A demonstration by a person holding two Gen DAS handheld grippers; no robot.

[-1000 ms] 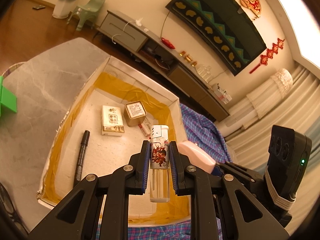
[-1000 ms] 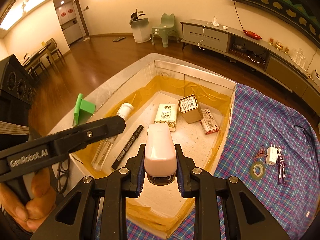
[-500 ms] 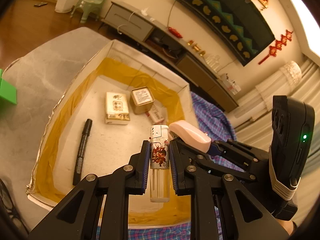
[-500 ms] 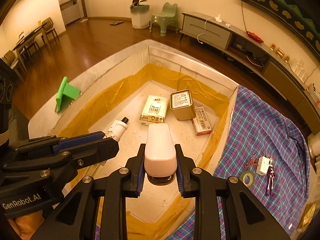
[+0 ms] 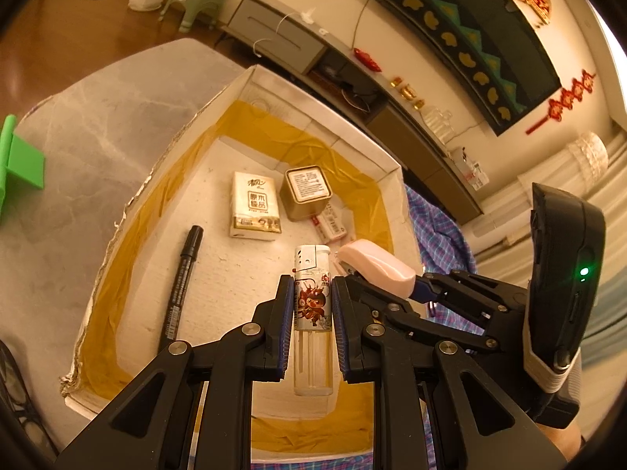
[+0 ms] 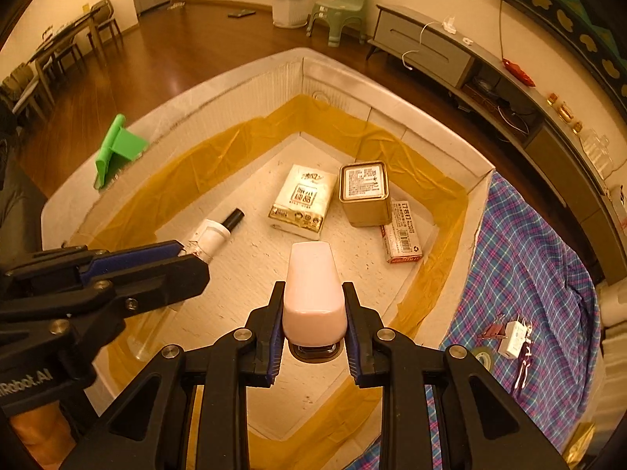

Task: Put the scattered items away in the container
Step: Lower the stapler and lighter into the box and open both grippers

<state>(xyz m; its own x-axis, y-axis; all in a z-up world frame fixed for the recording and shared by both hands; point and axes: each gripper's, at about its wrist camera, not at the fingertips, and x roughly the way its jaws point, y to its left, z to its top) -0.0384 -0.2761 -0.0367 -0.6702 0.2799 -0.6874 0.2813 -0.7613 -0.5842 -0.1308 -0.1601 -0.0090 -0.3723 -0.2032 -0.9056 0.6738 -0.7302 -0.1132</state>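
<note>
Left gripper (image 5: 312,305) clamps a clear plastic lighter (image 5: 312,315), right gripper (image 6: 313,323) clamps a smooth pink rounded stapler (image 6: 312,293), above the foam box (image 6: 431,145); stapler underside hidden.

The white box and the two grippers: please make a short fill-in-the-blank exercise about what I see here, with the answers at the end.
1. The left gripper is shut on a clear ____ with a cartoon print.
2. The right gripper holds a pink ____.
3. The black marker lies inside the white ____.
4. The charger rests on the plaid ____, outside the box.

Missing words: lighter; stapler; box; cloth
</note>
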